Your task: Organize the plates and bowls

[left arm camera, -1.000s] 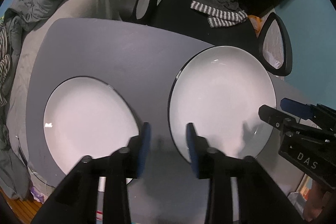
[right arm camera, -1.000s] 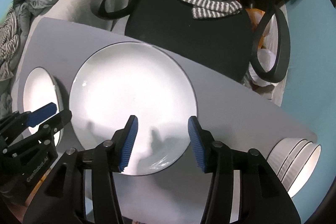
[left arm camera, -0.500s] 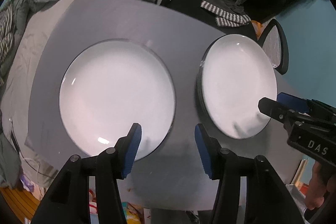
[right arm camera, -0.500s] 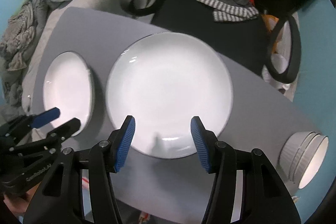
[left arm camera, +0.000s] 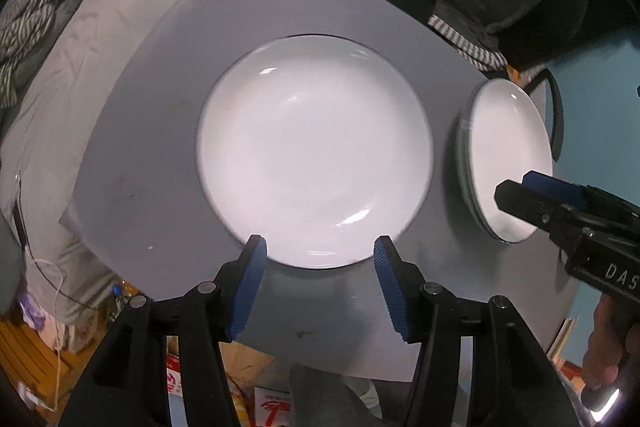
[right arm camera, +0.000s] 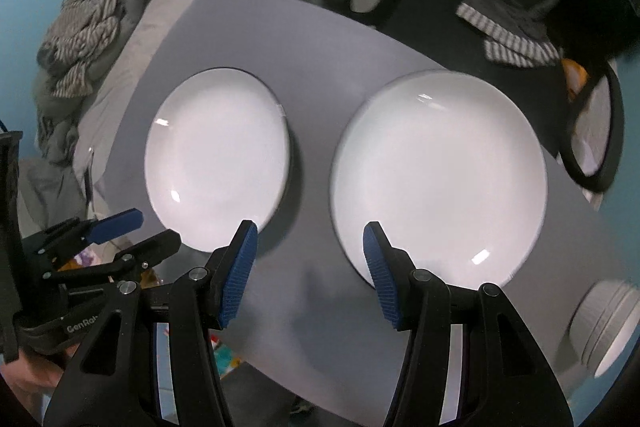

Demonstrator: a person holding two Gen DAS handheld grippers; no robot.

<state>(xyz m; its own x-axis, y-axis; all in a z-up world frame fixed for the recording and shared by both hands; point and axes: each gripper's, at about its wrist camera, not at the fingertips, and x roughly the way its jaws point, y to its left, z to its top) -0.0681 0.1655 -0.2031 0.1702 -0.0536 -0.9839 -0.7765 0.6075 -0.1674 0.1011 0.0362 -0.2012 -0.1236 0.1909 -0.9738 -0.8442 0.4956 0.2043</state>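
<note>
White plates (right arm camera: pixel 438 175): two; stacked bowls (right arm camera: pixel 604 327): three.

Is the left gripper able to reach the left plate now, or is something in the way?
Probably yes. The left gripper is open, its fingers framing the near rim of the left plate, with nothing between them. The right gripper stays off to the side.

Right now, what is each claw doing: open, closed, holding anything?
Left claw: open, empty, just short of the near rim of the left plate.
Right claw: open, empty, over the table between the two plates.
</note>
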